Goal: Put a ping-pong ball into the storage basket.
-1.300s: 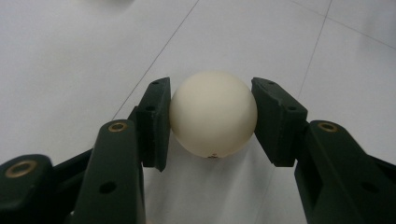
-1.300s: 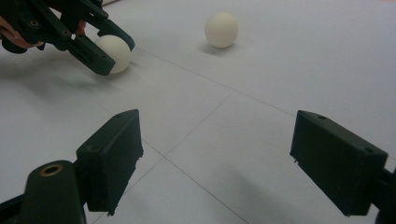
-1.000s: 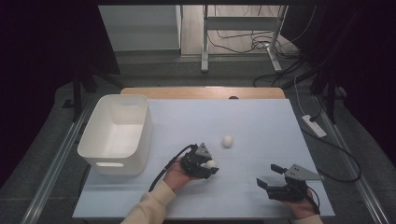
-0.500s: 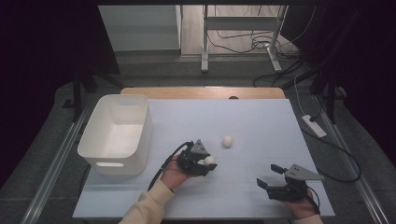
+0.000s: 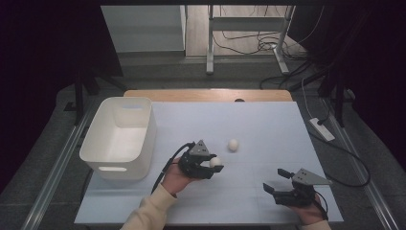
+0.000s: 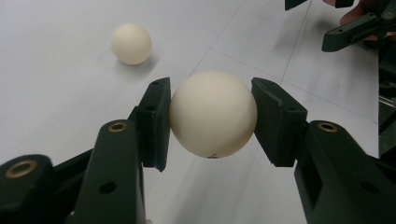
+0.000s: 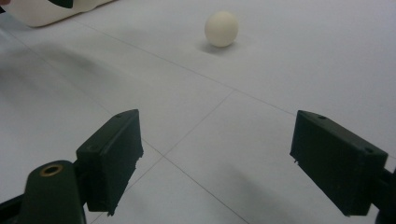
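Observation:
My left gripper (image 5: pixel 214 162) (image 6: pixel 212 116) is shut on a cream ball (image 5: pixel 216 162) (image 6: pixel 213 114), its two black pads pressing the ball's sides a little above the pale table. A second cream ball (image 5: pixel 233 144) (image 6: pixel 131 43) (image 7: pixel 221 28) lies loose on the table just beyond it. My right gripper (image 5: pixel 276 180) (image 7: pixel 219 156) rests near the table's front right, jaws wide open with nothing between them, pointing toward the loose ball.
A white plastic bin (image 5: pixel 119 136) stands at the table's left side, its corner (image 7: pixel 51 9) showing in the right gripper view. A wooden strip (image 5: pixel 206 95) runs along the far edge. A power strip (image 5: pixel 321 129) and cables lie off the right side.
My left gripper has lifted slightly with the ball held in it. The right gripper and the loose ball have stayed where they were.

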`<state>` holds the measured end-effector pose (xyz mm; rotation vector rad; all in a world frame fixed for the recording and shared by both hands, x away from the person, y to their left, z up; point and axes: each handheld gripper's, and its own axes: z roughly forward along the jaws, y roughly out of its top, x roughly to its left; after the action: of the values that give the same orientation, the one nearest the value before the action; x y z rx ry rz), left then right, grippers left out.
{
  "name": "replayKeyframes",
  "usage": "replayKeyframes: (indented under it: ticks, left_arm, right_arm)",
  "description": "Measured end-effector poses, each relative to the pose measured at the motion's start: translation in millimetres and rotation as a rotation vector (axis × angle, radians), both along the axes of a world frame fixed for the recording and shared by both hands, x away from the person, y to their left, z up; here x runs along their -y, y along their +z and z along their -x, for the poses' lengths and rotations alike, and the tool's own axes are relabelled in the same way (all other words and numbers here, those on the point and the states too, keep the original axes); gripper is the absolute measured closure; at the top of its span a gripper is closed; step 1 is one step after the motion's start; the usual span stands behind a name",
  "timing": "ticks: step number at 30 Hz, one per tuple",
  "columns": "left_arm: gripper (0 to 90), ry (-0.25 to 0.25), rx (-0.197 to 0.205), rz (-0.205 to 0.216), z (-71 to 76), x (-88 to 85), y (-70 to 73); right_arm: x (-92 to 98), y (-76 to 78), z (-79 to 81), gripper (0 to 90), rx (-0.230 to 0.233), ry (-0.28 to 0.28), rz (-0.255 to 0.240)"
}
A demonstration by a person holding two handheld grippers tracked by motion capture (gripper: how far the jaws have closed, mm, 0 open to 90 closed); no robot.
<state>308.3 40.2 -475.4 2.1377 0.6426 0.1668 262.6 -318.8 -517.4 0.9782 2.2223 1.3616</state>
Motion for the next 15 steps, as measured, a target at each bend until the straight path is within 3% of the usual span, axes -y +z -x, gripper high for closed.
replayKeyframes:
  ticks: [15]
  left_arm:
    - [50.6,0.029,0.051,0.046,4.5,-10.7,14.4]
  right_arm:
    - [-0.3,-0.1,0.2,16.5,0.002,0.000,-0.001]
